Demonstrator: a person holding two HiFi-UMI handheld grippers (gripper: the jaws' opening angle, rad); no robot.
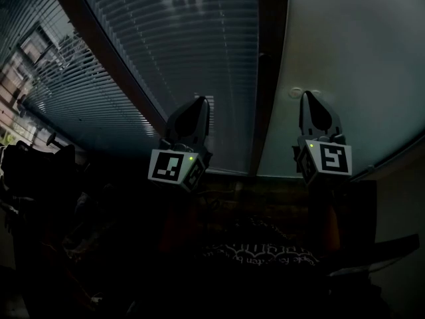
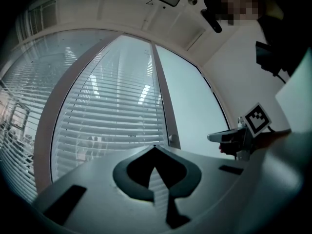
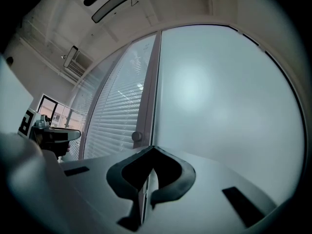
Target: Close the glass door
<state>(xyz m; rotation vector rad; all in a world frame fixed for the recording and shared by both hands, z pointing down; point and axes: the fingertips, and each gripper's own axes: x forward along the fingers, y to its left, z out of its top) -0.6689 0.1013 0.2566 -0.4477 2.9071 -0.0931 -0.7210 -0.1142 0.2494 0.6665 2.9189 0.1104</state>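
Blocked straight ahead: frosted glass door (image 1: 345, 58) close in front of right gripper (image 1: 307, 96), glazed panel with slatted blinds (image 1: 186, 38) in front of left gripper (image 1: 201, 100), dark upright frame (image 1: 269, 78) between the two panels. Round knob (image 3: 137, 136) sticking out at the frame, just left of the right tips. Open air between the grippers, well apart. Clear up along the glass towards the ceiling (image 2: 146, 13). Dark clutter (image 1: 46, 198) low left, not readable.
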